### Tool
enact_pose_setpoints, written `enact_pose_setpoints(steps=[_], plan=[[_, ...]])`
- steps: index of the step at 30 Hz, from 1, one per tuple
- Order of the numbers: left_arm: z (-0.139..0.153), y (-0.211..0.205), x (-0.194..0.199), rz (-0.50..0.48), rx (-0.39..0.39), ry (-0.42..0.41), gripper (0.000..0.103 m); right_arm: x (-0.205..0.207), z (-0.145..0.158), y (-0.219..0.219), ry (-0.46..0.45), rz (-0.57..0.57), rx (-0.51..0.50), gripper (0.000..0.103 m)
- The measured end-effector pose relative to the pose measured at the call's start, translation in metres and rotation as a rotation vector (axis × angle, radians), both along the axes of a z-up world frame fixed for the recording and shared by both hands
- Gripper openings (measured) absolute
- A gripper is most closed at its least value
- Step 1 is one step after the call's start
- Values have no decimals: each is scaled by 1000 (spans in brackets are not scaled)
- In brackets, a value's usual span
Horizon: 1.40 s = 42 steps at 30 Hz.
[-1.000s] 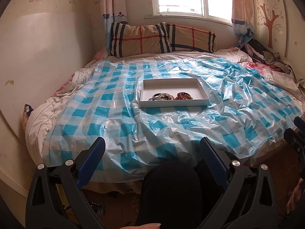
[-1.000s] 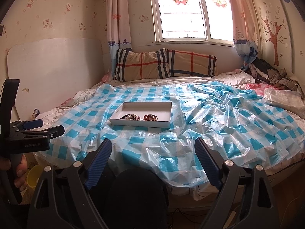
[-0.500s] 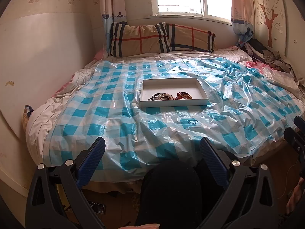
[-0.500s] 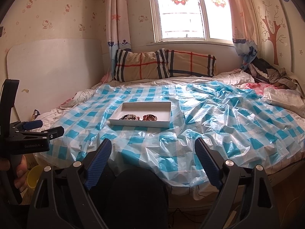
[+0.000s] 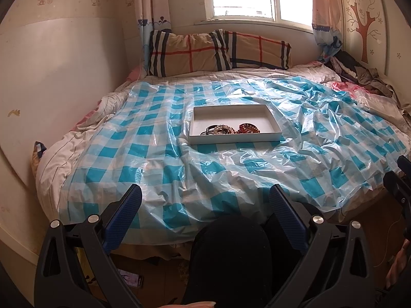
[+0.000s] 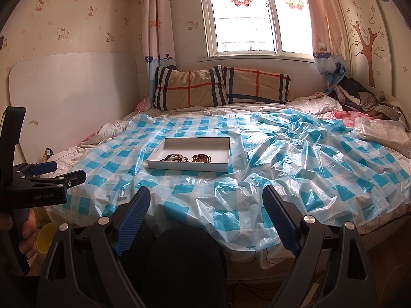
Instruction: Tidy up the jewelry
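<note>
A shallow white tray (image 5: 232,113) (image 6: 195,142) lies in the middle of the bed on a blue-checked plastic sheet (image 5: 143,154) (image 6: 295,159). Along its near side lie a dark and pale beaded bracelet (image 5: 219,129) (image 6: 174,157) and a reddish-brown beaded bracelet (image 5: 248,128) (image 6: 201,157). My left gripper (image 5: 205,200) hangs open at the foot of the bed, well short of the tray, with nothing between its blue pads. My right gripper (image 6: 206,197) is open too, empty, and just as far back. The left gripper (image 6: 55,172) also shows from the side in the right wrist view, held by a hand.
Two plaid pillows (image 5: 218,51) lean under the window at the bed's head. Clothes (image 6: 359,97) and a clear plastic bag (image 6: 382,133) are piled at the bed's far right. A white board (image 6: 72,97) leans on the left wall. A phone (image 5: 131,281) and a yellow cup (image 6: 46,238) lie on the floor.
</note>
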<state>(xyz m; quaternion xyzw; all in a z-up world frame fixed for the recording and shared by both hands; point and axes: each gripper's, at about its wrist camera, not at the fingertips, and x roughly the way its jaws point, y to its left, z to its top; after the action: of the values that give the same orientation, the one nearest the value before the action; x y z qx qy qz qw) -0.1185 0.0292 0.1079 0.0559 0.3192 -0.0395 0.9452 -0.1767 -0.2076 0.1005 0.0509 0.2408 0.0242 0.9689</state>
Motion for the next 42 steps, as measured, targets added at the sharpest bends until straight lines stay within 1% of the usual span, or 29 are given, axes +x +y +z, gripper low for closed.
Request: enact_pose_setpoints(steps=[18,22,42], plan=[[-1,1,0,0,0,3,95,0,0,1,1,0,-1,86],[0,1,0,-1,1,1,95,-2,-1,-1,-5,0,-5,88],[0,0,0,-6,-2,11,95,-3,0,-1,-9,-2,-3,88]])
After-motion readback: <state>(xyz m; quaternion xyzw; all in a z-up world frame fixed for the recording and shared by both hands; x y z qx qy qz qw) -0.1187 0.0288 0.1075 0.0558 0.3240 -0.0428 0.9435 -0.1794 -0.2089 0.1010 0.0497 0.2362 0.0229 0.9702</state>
